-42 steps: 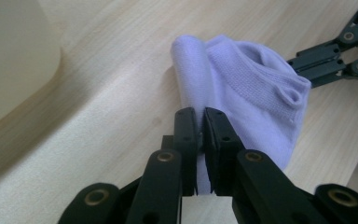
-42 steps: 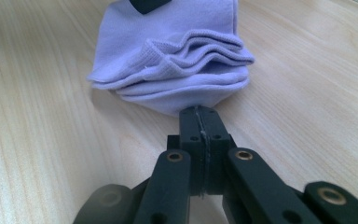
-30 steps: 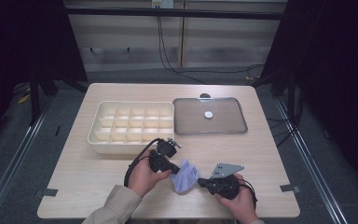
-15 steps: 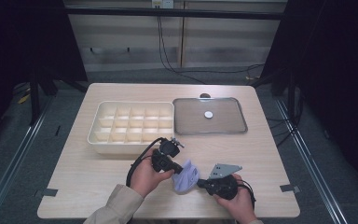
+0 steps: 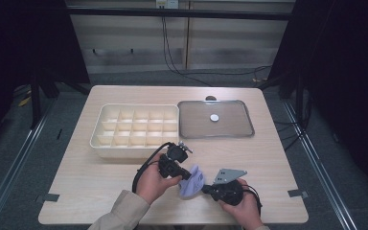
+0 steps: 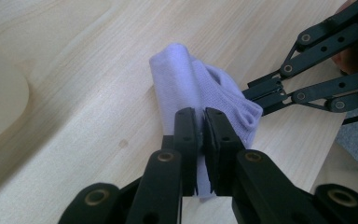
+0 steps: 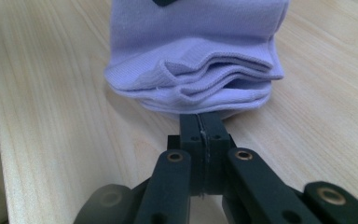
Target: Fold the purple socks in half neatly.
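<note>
Layers of folded ribbed edge on the lilac sock (image 7: 193, 70) show in your right gripper view; the high view gives a small bundle on the table's (image 5: 278, 158) near edge. Your left gripper (image 6: 200, 135) is clamped on it, as is your right gripper (image 7: 200, 126). One divided tray (image 5: 136, 129), one lid (image 5: 215, 120).

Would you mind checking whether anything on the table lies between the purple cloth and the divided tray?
Nothing visible does: bare table separates the purple cloth, held by both tongs, from the divided tray; its compartments look empty.
</note>
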### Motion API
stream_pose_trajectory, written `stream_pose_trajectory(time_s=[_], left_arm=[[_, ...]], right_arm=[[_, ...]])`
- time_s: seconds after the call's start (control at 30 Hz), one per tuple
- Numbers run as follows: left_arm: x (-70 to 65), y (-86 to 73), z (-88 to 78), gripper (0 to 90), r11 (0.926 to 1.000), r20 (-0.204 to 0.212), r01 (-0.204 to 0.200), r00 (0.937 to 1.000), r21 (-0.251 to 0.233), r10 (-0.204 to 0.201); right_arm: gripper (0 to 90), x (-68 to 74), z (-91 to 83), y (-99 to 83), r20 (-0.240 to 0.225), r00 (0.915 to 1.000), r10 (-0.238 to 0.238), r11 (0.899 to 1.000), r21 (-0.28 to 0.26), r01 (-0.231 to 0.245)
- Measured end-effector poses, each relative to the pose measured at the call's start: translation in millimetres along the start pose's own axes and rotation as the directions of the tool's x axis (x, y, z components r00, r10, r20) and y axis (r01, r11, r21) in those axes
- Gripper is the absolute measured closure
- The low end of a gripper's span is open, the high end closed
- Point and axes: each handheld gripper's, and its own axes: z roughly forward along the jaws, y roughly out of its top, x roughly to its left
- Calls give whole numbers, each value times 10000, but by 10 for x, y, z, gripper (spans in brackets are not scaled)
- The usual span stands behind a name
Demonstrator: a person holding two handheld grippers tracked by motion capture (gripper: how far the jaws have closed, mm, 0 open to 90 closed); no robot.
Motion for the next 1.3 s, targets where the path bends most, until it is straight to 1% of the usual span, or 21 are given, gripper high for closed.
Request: stream_pose_trajectory(time_s=[0.17,0.23,0.33,0.4,0.53,0.57,0.6,0.67,0.7,0.73,0.8,0.9,0.97,1.03,1.07,1.1,1.17,1.2,1.23,1.3], left_arm=[[-41,10,14,840,10000,28,-77,10000,29,77],[-46,15,25,839,9998,68,-174,9998,59,174],[-64,16,40,839,9999,81,-120,9999,87,119],[-69,21,51,839,9998,96,-208,9997,64,208],[-93,29,64,840,9999,149,-142,9998,19,142],[-96,35,64,840,9996,146,-266,9995,79,265],[-108,35,68,840,9998,149,-214,9997,54,213],[-118,36,73,840,9997,184,-226,9996,37,225],[-118,38,72,841,9995,212,-300,9993,45,299],[-124,37,72,841,9997,215,-232,9995,59,231],[-131,35,67,841,9996,189,-252,9995,81,250],[-128,30,60,841,9995,185,-322,9993,18,322],[-126,24,49,842,9996,169,-262,9995,41,261],[-117,19,40,841,9995,154,-303,9994,88,302],[-116,13,41,842,9997,163,-243,9996,74,242],[-107,7,39,841,9995,160,-299,9994,73,298],[-105,-6,38,841,9998,178,-213,9996,56,212],[-98,-10,38,841,9996,177,-278,9995,67,277],[-101,-16,39,841,9997,168,-213,9996,101,211],[-94,-27,48,841,9998,213,-214,9995,48,213]], right_arm=[[899,-1,2,-1,10,10000,-17,10000,-16,17],[898,2,2,1,7,10000,-23,10000,-6,23],[899,4,4,2,-1,10000,-39,10000,-8,39],[899,4,5,2,5,10000,-36,10000,-11,36],[899,4,9,3,0,10000,-56,10000,-10,56],[899,5,9,4,1,10000,-50,10000,-7,50],[899,6,10,4,4,10000,-47,10000,-11,47],[899,6,13,6,4,10000,-50,10000,-19,50],[899,6,14,6,12,10000,-46,10000,-21,46],[899,6,14,6,25,10000,-32,10000,-20,32],[899,7,16,7,35,10000,-15,10000,-28,15],[900,12,32,16,24,10000,57,10000,-53,-57],[900,20,51,31,54,10000,-23,10000,-59,24],[900,34,77,50,40,10000,-61,10000,-74,61],[900,42,83,55,24,10000,-23,10000,-56,24],[900,43,91,60,20,10000,-59,9999,-82,59],[900,47,102,67,47,10000,-39,10000,-91,40],[900,46,109,71,47,9999,-96,9999,-108,96],[900,46,111,73,33,10000,-94,9999,-99,95],[900,45,118,79,24,10000,-20,9999,-106,21]])
